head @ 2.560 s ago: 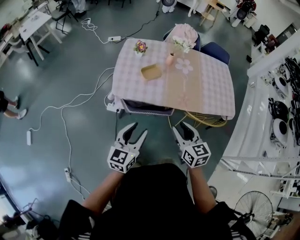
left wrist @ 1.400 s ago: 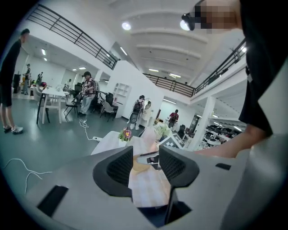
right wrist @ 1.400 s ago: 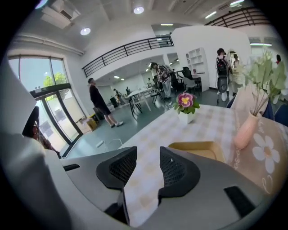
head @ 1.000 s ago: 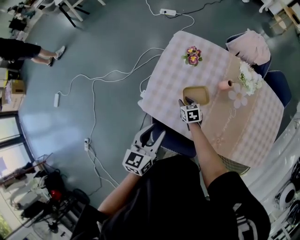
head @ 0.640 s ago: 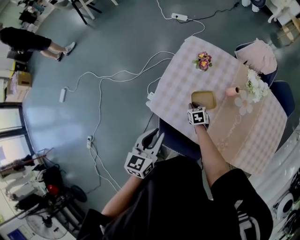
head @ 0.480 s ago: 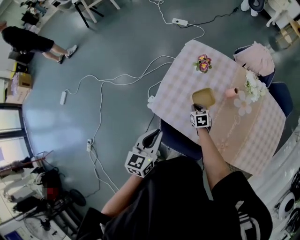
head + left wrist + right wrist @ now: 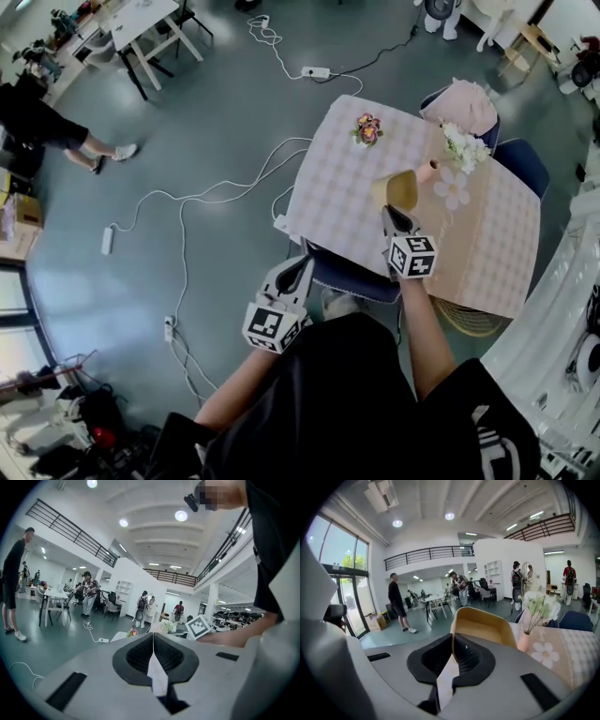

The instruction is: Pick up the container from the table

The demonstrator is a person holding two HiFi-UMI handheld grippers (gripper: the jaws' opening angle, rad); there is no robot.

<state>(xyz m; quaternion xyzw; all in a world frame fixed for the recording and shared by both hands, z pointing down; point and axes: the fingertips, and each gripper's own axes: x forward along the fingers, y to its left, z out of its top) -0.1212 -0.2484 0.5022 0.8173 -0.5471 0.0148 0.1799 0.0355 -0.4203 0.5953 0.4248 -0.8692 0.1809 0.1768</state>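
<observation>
The container is a shallow tan tray. It hangs tilted above the pink checked table, held by its near rim. My right gripper has that rim between its jaws, which are still closing on it. The right gripper view shows the container standing up just past the right gripper, its hollow facing me. My left gripper hovers off the table's near-left edge, over the floor. In its own view the left gripper is shut, with nothing between the pads.
On the table stand a small flower pot and a pink vase with white flowers. A blue chair is tucked under the near edge. Cables trail across the floor, and a person stands at the far left.
My right gripper closed on the container's rim and raised it off the table, tipping it. The left gripper's jaws went from open to shut, and it rose a little.
</observation>
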